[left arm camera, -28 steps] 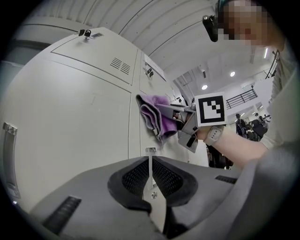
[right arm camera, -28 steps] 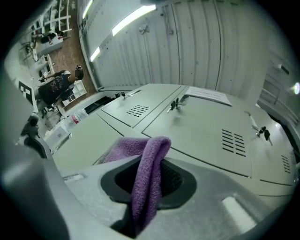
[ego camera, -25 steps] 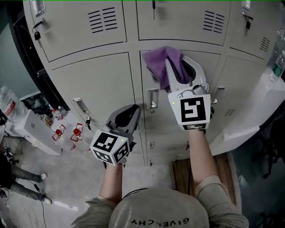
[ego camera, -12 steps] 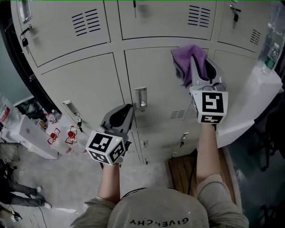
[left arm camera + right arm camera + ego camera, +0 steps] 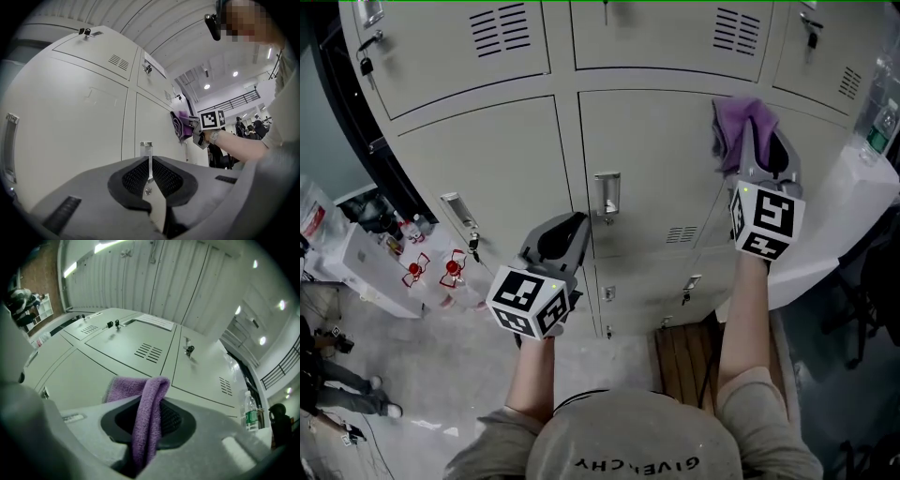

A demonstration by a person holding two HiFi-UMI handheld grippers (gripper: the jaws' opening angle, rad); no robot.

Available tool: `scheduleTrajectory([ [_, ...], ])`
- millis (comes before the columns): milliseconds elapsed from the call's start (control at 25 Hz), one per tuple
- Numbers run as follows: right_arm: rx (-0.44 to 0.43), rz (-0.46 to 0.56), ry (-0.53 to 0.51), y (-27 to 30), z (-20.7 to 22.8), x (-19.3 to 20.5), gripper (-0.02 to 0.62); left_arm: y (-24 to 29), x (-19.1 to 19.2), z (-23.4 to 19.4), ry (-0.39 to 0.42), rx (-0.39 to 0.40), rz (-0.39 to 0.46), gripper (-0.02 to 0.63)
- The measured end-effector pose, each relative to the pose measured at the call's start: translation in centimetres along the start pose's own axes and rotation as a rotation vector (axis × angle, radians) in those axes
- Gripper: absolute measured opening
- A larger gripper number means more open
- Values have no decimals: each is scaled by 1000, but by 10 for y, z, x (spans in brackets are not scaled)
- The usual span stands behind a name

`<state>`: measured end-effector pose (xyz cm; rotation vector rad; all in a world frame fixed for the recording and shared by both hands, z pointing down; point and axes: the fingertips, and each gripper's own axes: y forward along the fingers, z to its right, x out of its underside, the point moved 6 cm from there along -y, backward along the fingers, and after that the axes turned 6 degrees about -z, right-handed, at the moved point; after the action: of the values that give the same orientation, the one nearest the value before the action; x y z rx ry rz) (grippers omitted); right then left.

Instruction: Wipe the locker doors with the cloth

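Note:
A purple cloth point(image 5: 737, 126) is pressed on the grey locker bank, at the right edge of the middle door point(image 5: 656, 150). My right gripper point(image 5: 753, 141) is shut on the cloth, its marker cube below it. In the right gripper view the cloth point(image 5: 147, 413) hangs folded between the jaws, in front of the vented upper doors point(image 5: 126, 345). My left gripper point(image 5: 561, 236) hangs lower left, shut and empty, clear of the doors. In the left gripper view its jaws point(image 5: 149, 180) frame a metal door handle point(image 5: 146, 146), with the cloth point(image 5: 179, 125) farther along the doors.
A latch handle point(image 5: 607, 195) sits on the middle door, another point(image 5: 457, 214) on the left door. A white counter point(image 5: 853, 202) with a water bottle point(image 5: 881, 131) stands right. A wooden pallet point(image 5: 689, 361) lies below, and small bottles point(image 5: 431, 272) at left.
My right gripper has carried the cloth rightward across the middle door to its right edge. The left gripper has stayed about where it was.

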<state>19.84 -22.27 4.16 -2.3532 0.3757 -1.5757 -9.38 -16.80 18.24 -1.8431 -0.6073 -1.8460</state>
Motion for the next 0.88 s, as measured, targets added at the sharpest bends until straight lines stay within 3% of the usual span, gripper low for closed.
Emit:
scheduleTrajectory([
  [120, -54, 73, 34, -12, -29, -11, 63, -8, 2, -4, -2, -21, -8, 18],
  [320, -295, 143, 102, -23, -110, -27, 63, -23, 5, -11, -6, -60, -14, 18],
  [560, -505, 164, 23, -29, -202, -36, 63, -42, 12, -23, -24, -109, -28, 18],
  [680, -521, 157, -36, -26, -221, -34, 63, -51, 14, -29, -26, -132, -32, 18],
  [880, -472, 151, -106, -24, -217, -28, 64, -60, 17, -36, -33, -159, -35, 18],
])
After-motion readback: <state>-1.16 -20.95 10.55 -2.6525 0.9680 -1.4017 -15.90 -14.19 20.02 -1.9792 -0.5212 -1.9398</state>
